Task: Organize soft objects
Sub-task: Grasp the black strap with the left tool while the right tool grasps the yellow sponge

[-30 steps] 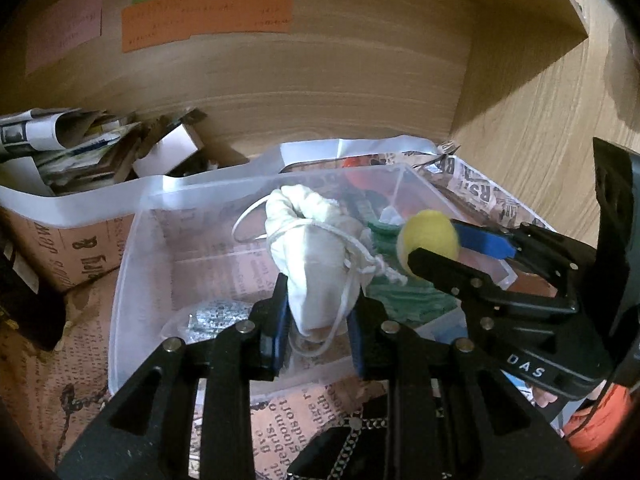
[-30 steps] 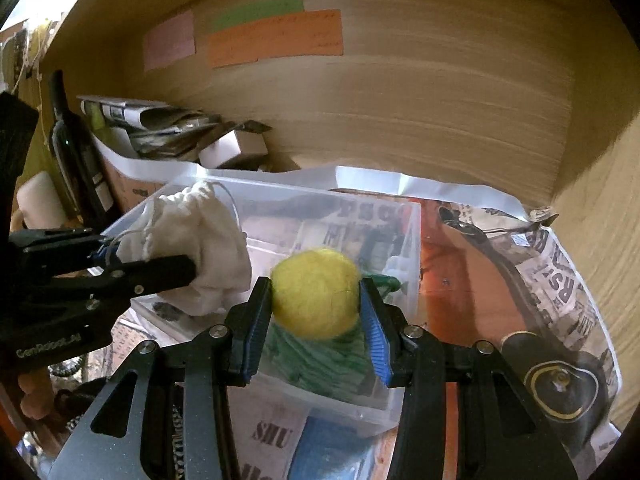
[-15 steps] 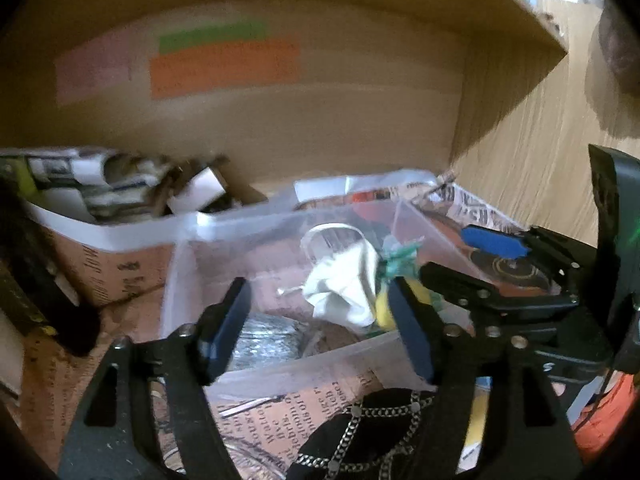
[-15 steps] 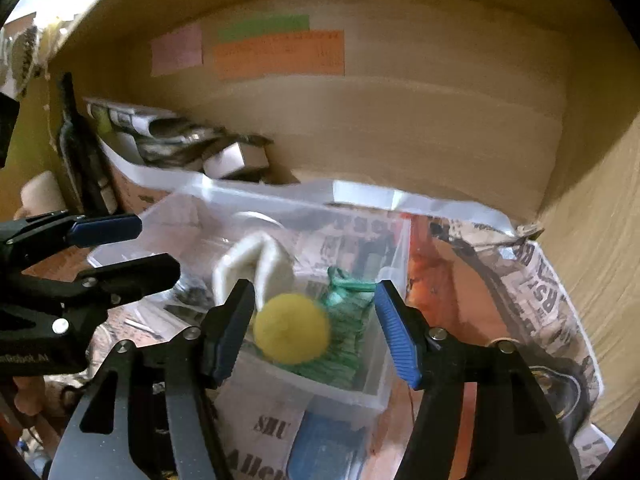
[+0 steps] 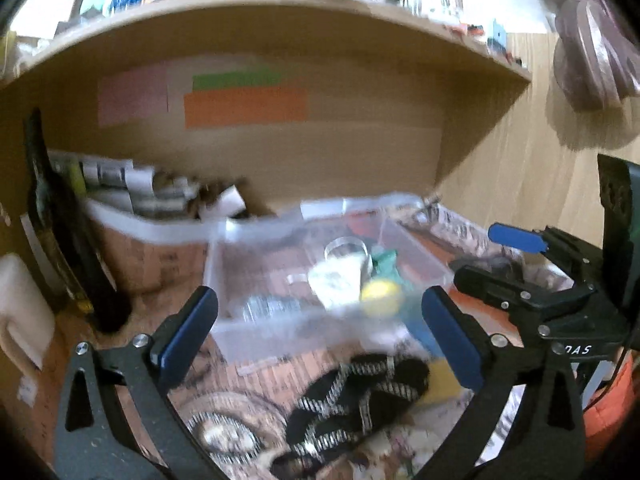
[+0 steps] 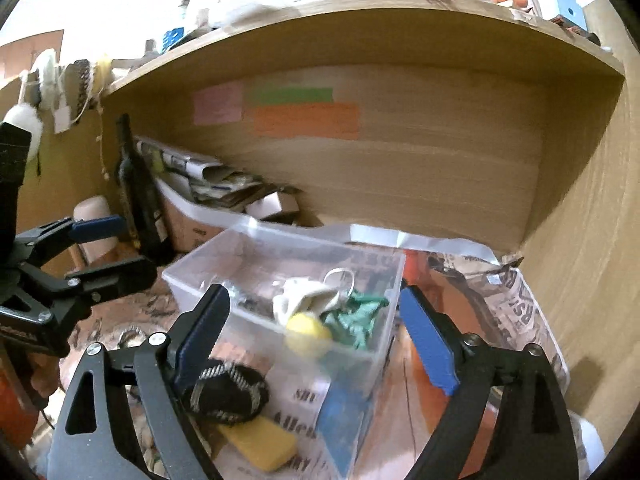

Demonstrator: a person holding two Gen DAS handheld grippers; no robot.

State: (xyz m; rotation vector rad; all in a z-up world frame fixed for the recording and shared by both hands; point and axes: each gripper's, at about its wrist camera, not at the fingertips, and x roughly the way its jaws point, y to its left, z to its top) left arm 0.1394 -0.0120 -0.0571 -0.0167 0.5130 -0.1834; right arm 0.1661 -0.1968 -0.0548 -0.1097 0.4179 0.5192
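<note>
The yellow ball (image 6: 308, 335) lies in the clear bin (image 6: 224, 240), touching the white pouch (image 6: 304, 298) at its 12 o'clock and the green fabric (image 6: 356, 320) at its 3. We hold both grippers, left (image 5: 320, 332) and right (image 6: 312, 340), wide and empty. These look light and squashy; we'd pinch mid-body.

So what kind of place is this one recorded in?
Probably a cluttered home desk or storage nook: a wooden alcove under a crowded shelf, paper notes stuck on its back wall, a box of newspapers, and a clear plastic bin on newspaper.
</note>
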